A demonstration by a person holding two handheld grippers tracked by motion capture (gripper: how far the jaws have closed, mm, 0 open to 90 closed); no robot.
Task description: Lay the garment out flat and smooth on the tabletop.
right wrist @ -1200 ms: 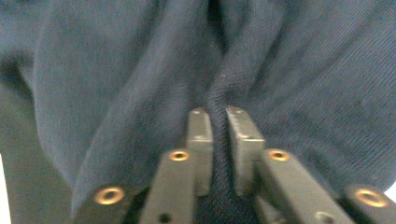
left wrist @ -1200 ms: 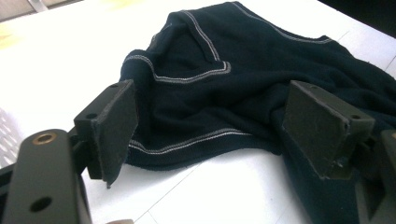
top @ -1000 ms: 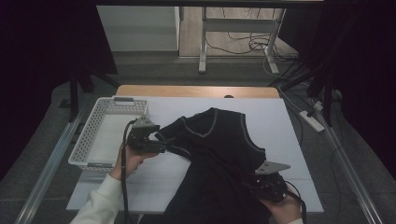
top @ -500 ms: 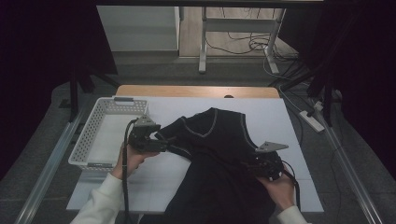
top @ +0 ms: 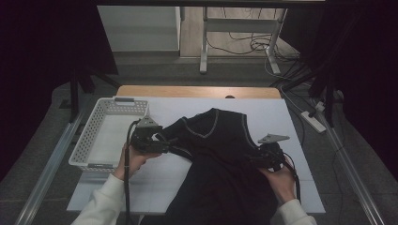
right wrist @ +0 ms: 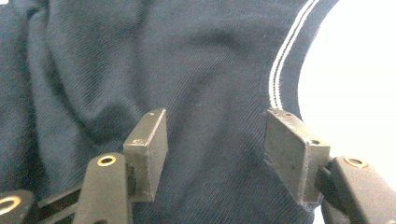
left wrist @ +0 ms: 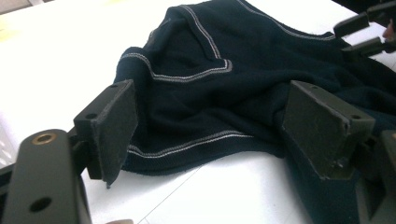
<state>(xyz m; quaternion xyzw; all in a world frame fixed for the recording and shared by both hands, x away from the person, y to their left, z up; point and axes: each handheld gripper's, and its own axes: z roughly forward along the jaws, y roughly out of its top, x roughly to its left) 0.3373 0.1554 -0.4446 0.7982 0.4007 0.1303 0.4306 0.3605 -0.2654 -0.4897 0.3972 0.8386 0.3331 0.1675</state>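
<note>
Vest (top: 220, 159) of dark knit with pale trim lies spread on the white table (top: 263, 112), its neck away from the person. Left claw (top: 165, 143) sits at the vest's left armhole, jaws wide apart around the bunched edge, not gripping. Right claw (top: 256, 158) rests over the right side near the striped armhole, jaws also apart. A white basket (top: 101, 123) stands left of the vest.

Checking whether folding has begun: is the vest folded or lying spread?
Spread, not neatly folded: the vest lies open on the table, rumpled at the left armhole, where the left gripper stands open.
</note>
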